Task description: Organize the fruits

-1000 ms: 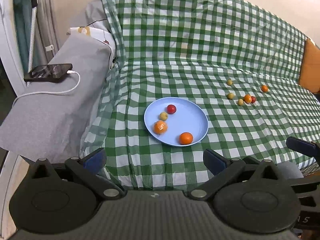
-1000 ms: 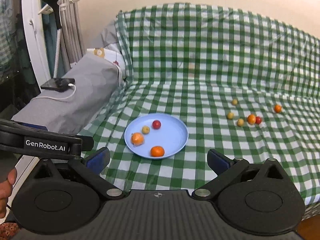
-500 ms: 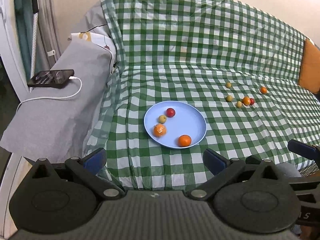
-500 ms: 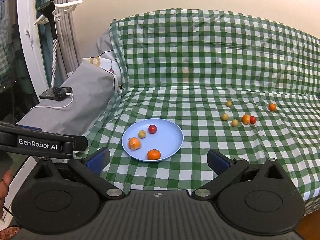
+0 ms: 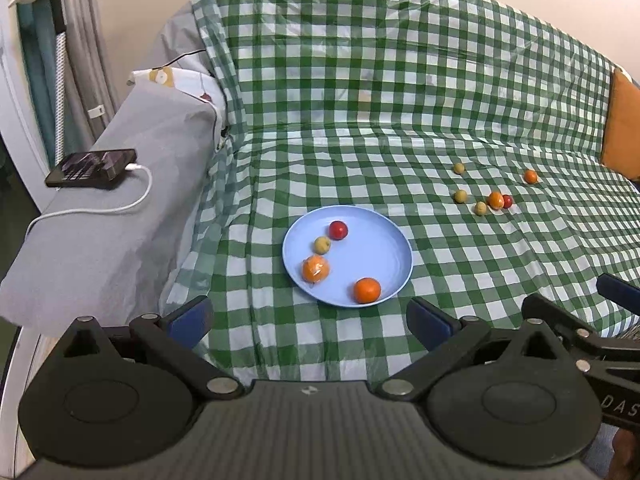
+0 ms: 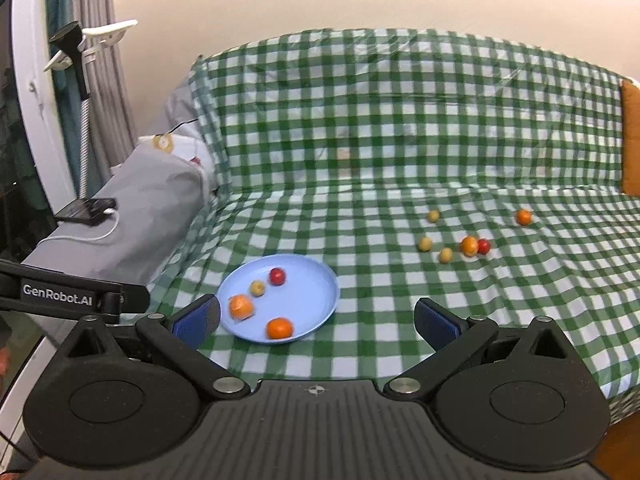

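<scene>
Four fruits [image 5: 320, 245] sit on the blue plate [image 5: 384, 252] (six more [image 5: 496, 200] lie scattered apart).

Both wrist views face forward over the checked sofa cover [image 5: 360, 160] from its front edge, set back. Both share the blue plate [image 5: 394, 248] [image 6: 320, 280]; the right view sits lower.

Soft, even indoor light, bright enough, with only faint shadows. Fisheye bending curves the edges and darkens the corners. The left wrist view is sharp; the right wrist view is slightly motion-blurred.
</scene>
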Tool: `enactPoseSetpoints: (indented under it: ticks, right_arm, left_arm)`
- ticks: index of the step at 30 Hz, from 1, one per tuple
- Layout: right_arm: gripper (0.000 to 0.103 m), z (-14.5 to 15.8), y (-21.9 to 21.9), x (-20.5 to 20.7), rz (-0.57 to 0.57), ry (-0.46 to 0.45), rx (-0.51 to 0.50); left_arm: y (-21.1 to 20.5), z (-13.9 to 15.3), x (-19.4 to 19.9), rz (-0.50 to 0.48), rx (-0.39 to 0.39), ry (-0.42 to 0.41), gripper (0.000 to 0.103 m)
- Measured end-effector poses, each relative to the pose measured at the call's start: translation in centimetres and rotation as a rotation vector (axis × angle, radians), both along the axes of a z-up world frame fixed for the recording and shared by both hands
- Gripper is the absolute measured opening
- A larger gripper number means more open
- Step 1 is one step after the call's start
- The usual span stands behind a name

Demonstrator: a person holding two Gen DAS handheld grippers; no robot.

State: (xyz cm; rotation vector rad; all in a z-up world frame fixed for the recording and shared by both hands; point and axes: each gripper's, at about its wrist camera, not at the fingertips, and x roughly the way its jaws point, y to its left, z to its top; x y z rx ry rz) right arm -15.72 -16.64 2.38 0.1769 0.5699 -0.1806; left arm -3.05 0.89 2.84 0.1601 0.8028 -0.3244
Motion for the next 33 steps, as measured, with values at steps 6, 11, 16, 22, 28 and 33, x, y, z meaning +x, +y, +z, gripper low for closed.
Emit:
enactPoseSetpoints:
  ticks: [6,11,16,22,28,33]
  right_arm:
    - [0.102,-0.8,-3.2,1.1,-0.063,-0.008,-0.003]
    - [0.102,-2.4,-6.9,2.4,-0.150,0.009,0.024]
    - [0.102,-5.1,-11.0,4.7,-0.228,0.044,0.038]
    - [0.102,-10.0,-16.5,10.8,-0.274,0.106,0.061]
    - [0.102,-16.5,-21.4,17.9,-0.329,0.158,0.088]
    - [0.102,-20.8,-24.0,22.7,-0.376,0.185,0.101]
  left_arm:
    - [-3.1,-0.4,2.4,-0.028,0.011,0.035,0.103]
    - [-6.4,-1.4,5.1,-0.078,0.017,0.057,0.103]
    - [-9.9,-3.2,8.5,-0.087,0.040,0.108,0.103]
    - [-14.1,-5.6,13.7,-0.097,0.070,0.138,0.103]
    - [-18.0,-8.6,18.8,-0.103,0.090,0.178,0.103]
    - [-19.9,-10.3,22.1,-0.115,0.110,0.166,0.103]
